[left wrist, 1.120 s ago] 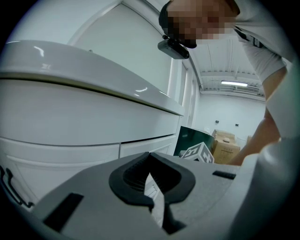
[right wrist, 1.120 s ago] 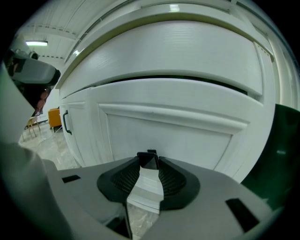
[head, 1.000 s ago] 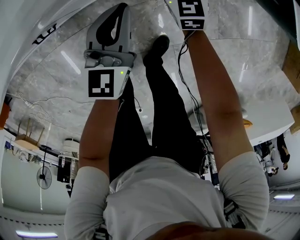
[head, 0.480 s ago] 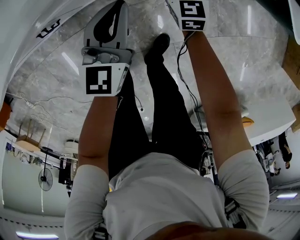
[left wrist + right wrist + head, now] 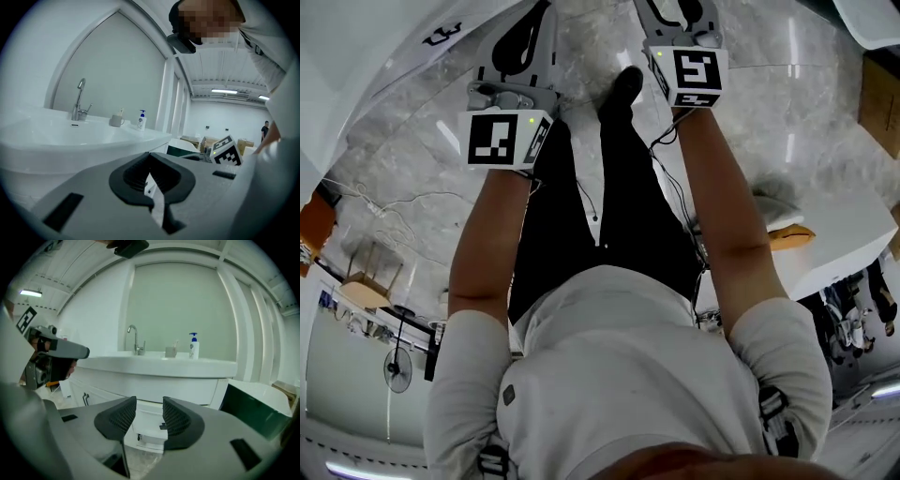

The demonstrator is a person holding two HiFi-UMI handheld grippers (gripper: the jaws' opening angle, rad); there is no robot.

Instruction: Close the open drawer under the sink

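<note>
The white sink (image 5: 159, 366) with its chrome tap (image 5: 135, 341) stands ahead, on a white cabinet. Between the pads of my right gripper (image 5: 149, 416) I see the white drawer front (image 5: 151, 430) with a dark handle; I cannot tell how far it stands out. My right gripper is open with nothing between its pads, well short of the cabinet. My left gripper (image 5: 150, 161) is shut on nothing and points past the sink (image 5: 70, 136) from its left. In the head view both grippers, left (image 5: 534, 28) and right (image 5: 680, 9), are held out in front above the marble floor.
A soap bottle (image 5: 193, 345) and a cup (image 5: 171, 351) stand on the sink's rim. A dark green bin (image 5: 253, 408) sits to the right of the cabinet. Cabinet doors with black handles (image 5: 86, 399) lie to the left. Cardboard boxes (image 5: 192, 140) stand in the background.
Both hands have risen. In the head view the right gripper's marker cube has come further into the picture, and the left gripper has shifted slightly up.
</note>
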